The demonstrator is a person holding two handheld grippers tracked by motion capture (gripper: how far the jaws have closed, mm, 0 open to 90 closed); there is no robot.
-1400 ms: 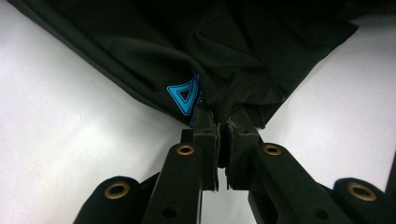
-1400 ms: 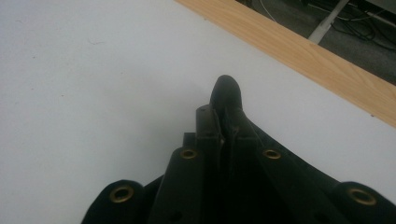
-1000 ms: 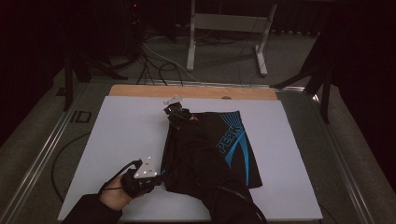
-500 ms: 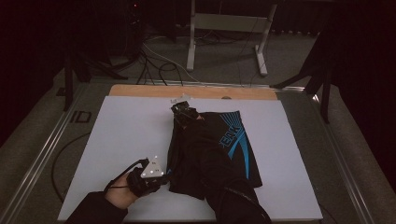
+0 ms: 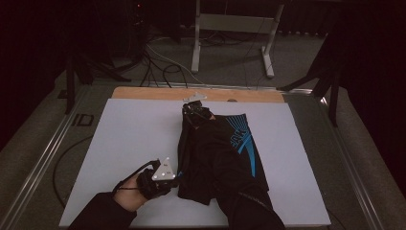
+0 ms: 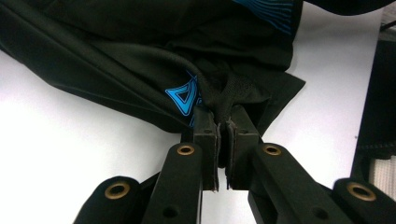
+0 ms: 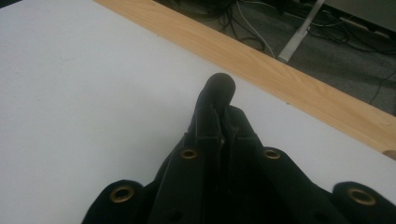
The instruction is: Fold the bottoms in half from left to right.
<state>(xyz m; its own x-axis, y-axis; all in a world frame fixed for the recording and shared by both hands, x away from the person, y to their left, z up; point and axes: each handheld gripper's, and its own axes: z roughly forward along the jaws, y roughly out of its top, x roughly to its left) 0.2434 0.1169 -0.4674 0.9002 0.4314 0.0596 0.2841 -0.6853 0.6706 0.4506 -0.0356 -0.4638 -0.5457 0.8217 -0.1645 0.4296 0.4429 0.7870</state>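
Note:
A black garment (image 5: 225,153) with a blue print lies on the white table top (image 5: 124,139). My left gripper (image 5: 175,180) is at its near left edge. In the left gripper view, that gripper (image 6: 223,125) is shut on a bunched hem of the garment (image 6: 140,56) beside a blue logo. My right gripper (image 5: 195,111) is at the garment's far end, with the forearm lying across the cloth. In the right gripper view, this gripper (image 7: 223,116) is shut on a fold of black fabric (image 7: 219,86) that pokes up past the tips.
A wooden strip (image 5: 143,93) borders the table's far edge. Behind it are cables (image 5: 158,62) on the floor and a metal stand (image 5: 230,28). Metal rails run along both sides of the table. Bare white surface lies to the left of the garment.
Both grippers have moved to the right and risen a little, carrying the garment's left edge with them. The cloth is folded further over itself.

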